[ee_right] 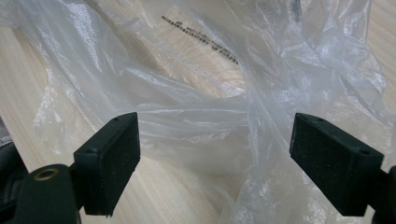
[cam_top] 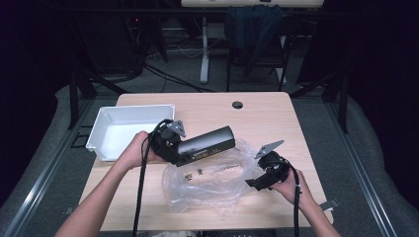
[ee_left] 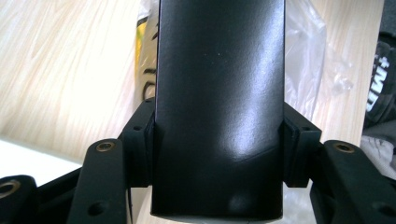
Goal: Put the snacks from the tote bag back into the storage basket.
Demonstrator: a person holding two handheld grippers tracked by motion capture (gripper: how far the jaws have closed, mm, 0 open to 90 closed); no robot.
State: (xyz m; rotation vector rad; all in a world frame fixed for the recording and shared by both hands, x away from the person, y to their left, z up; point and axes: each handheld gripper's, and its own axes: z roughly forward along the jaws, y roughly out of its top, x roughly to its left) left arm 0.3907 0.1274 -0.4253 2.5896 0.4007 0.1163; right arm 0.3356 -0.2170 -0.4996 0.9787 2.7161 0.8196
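Observation:
A long black box [cam_top: 206, 144] with white print hangs above the table, and my left gripper [cam_top: 184, 150] is shut on its near end. In the left gripper view both pads press the box's [ee_left: 219, 107] sides. Below it a crumpled clear plastic bag [cam_top: 210, 180] lies on the wooden table [cam_top: 267, 118]. My right gripper [cam_top: 253, 183] sits at the bag's right edge, open. In the right gripper view its jaws stand wide apart with the loose bag [ee_right: 210, 93] in front of them and nothing pinched.
A white plastic bin [cam_top: 118, 129] stands at the table's left edge, close behind the left hand. A round cable hole [cam_top: 237, 104] is at the table's far side. Chairs and desk legs stand on the floor beyond the table.

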